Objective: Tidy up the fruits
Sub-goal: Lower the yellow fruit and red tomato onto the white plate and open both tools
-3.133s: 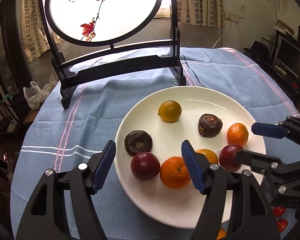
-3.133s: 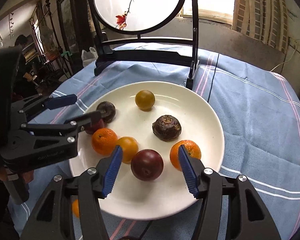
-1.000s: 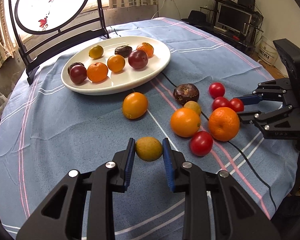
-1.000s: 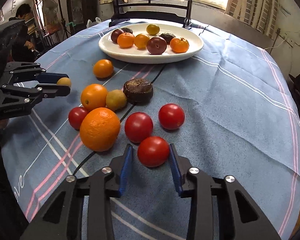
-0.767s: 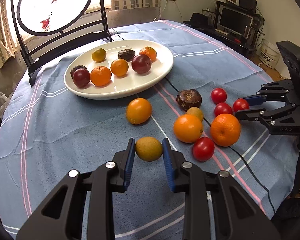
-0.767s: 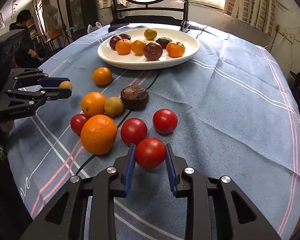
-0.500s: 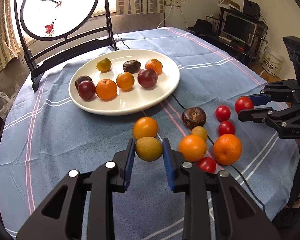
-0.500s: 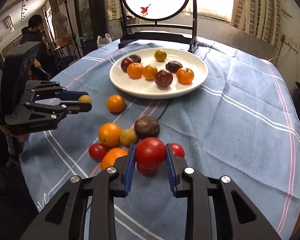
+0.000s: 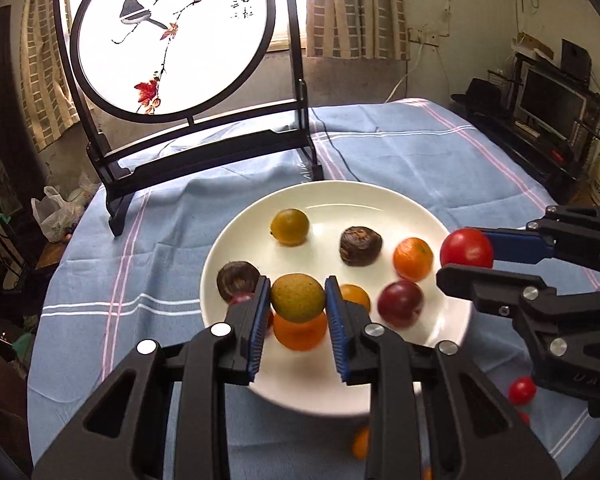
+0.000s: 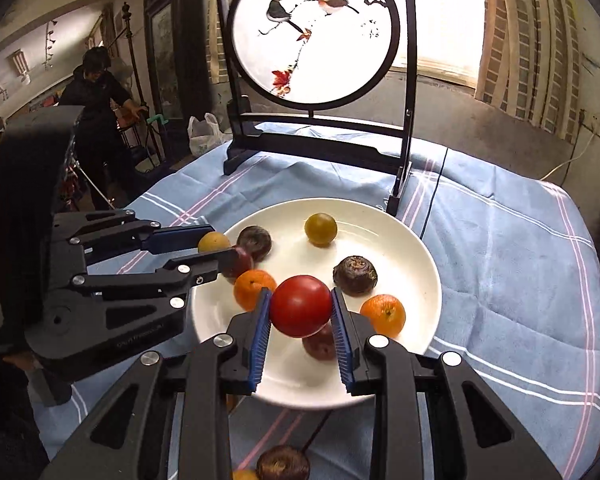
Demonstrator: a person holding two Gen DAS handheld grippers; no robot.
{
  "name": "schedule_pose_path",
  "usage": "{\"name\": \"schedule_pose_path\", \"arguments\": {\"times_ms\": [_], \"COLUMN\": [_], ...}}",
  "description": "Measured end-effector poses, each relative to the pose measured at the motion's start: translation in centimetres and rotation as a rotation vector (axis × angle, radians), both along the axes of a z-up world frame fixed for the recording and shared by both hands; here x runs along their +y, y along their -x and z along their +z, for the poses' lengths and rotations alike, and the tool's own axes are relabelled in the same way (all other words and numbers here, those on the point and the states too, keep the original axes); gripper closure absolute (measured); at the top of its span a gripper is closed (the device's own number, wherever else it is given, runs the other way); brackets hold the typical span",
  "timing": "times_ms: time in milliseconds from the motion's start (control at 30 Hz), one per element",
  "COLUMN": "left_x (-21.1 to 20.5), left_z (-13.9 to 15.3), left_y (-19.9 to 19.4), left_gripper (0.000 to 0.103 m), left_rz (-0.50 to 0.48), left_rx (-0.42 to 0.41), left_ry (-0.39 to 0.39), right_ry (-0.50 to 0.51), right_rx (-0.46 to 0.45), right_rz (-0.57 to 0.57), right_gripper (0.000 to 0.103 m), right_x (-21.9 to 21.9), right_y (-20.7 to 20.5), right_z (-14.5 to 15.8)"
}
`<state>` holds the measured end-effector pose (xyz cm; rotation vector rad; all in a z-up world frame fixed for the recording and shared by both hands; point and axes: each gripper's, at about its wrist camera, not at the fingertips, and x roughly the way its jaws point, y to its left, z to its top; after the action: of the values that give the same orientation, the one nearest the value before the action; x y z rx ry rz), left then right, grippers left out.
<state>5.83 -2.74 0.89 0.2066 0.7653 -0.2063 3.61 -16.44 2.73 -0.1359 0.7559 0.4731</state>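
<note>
My left gripper [image 9: 297, 300] is shut on a yellow-green fruit [image 9: 297, 297] and holds it above the near left part of the white plate [image 9: 332, 196]. My right gripper [image 10: 301, 307] is shut on a red tomato [image 10: 301, 305] above the plate's [image 10: 428, 264] near middle. The plate holds several fruits: a yellow one [image 9: 289, 221], a dark brown one [image 9: 360, 241], oranges [image 9: 413, 254] and a dark red plum [image 9: 400, 304]. The tomato also shows in the left wrist view [image 9: 466, 248], and the yellow-green fruit in the right wrist view [image 10: 213, 242].
A black-framed round screen with painted birds [image 9: 172, 40] stands on the blue striped cloth [image 9: 400, 148] behind the plate. Loose tomatoes [image 9: 521, 390] and a brown fruit [image 10: 283, 463] lie on the cloth nearer me. A person [image 10: 96, 92] stands at far left.
Both grippers have carried their fruit from the loose pile forward to over the plate, which now fills the middle of both views.
</note>
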Motion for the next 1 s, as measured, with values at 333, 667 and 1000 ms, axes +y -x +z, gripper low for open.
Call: {"name": "schedule_pose_path", "arguments": {"times_ms": [333, 667, 1000], "left_x": [-0.2, 0.5, 0.4], "left_z": [-3.3, -3.5, -0.3], "left_y": [-5.1, -5.0, 0.8], "left_gripper": [0.076, 0.041, 0.016], "left_rz": [0.098, 0.132, 0.104], "left_rx": [0.056, 0.031, -0.138], "left_ry": [-0.036, -0.036, -0.018], "right_ry": [0.023, -0.006, -0.076], "right_rx": [0.073, 0.049, -0.173], "right_rz": [-0.074, -0.08, -0.1], "right_gripper": [0.074, 0.056, 0.028], "right_x": [1.1, 0.6, -1.4], "right_y": [-6.4, -5.8, 1.3], "right_z": [-3.4, -2.2, 2.1]}}
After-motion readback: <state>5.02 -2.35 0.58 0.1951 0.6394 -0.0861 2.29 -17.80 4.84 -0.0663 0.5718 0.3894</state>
